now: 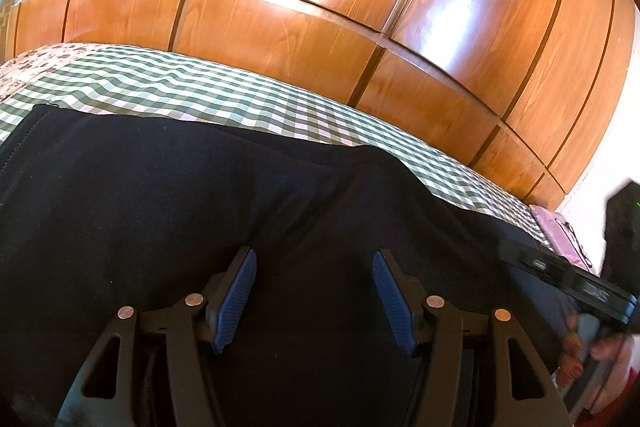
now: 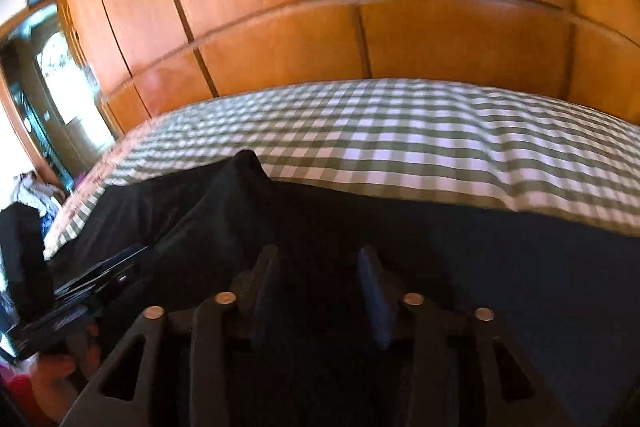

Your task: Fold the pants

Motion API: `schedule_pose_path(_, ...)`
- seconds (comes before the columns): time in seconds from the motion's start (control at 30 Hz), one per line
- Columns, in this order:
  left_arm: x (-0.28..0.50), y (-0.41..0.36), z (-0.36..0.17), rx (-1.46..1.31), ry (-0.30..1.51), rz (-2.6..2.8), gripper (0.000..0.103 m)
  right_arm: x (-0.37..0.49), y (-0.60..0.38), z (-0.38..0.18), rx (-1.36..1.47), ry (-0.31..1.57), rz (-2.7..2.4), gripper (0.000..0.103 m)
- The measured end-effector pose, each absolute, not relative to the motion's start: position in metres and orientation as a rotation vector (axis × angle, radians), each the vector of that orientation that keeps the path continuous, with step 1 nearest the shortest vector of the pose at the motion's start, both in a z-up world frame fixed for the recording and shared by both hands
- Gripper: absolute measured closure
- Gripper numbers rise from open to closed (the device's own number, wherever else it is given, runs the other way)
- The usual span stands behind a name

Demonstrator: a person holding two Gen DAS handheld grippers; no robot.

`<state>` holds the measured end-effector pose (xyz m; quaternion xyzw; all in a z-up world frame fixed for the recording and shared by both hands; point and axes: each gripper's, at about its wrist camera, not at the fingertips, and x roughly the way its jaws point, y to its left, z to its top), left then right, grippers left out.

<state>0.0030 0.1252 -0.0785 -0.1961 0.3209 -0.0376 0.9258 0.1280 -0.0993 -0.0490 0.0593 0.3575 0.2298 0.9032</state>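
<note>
Dark navy pants [image 1: 200,195] lie spread on a green-and-white checked bedsheet [image 1: 168,87]. My left gripper [image 1: 314,259] is open, its blue pads just above the cloth with nothing between them. In the right wrist view the pants [image 2: 500,267] fill the lower frame, with a raised peak of cloth [image 2: 244,167] ahead. My right gripper [image 2: 318,255] is open over the dark cloth and holds nothing. The right gripper's body [image 1: 568,279] shows at the right of the left view. The left gripper's body [image 2: 80,291] shows at the lower left of the right view.
A glossy wooden wardrobe [image 1: 320,7] stands right behind the bed. A pink item [image 1: 560,227] lies at the bed's right end. A floral cover [image 1: 44,59] shows at the far left. A doorway with clutter [image 2: 52,99] lies left in the right view.
</note>
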Motion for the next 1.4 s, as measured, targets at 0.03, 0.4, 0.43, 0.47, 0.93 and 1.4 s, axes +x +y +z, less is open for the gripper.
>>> schedule_pose_path(0.03,0.003,0.125,-0.078,-0.401,0.659,-0.077,0.042,0.120,-0.108,-0.048,0.138,0.734,0.469,0.051)
schedule_pose_path(0.4,0.004,0.102,-0.075,-0.235,0.707,0.030,0.041,0.076,-0.244,-0.054,0.338,0.759,0.186,0.051)
schedule_pose_path(0.43,0.004,0.099,-0.075,-0.214,0.712,0.040,0.041,0.072,-0.257,-0.055,0.358,0.757,0.160,0.051)
schedule_pose_path(0.47,0.003,0.098,-0.075,-0.205,0.713,0.045,0.041,0.067,-0.270,-0.057,0.382,0.755,0.132,0.051)
schedule_pose_path(0.93,0.002,0.099,-0.075,-0.213,0.713,0.040,0.041,0.012,-0.420,-0.069,0.706,0.650,-0.179,0.050)
schedule_pose_path(1.4,0.002,0.098,-0.076,-0.209,0.715,0.044,0.041,0.036,-0.489,-0.095,0.995,0.542,-0.206,0.054)
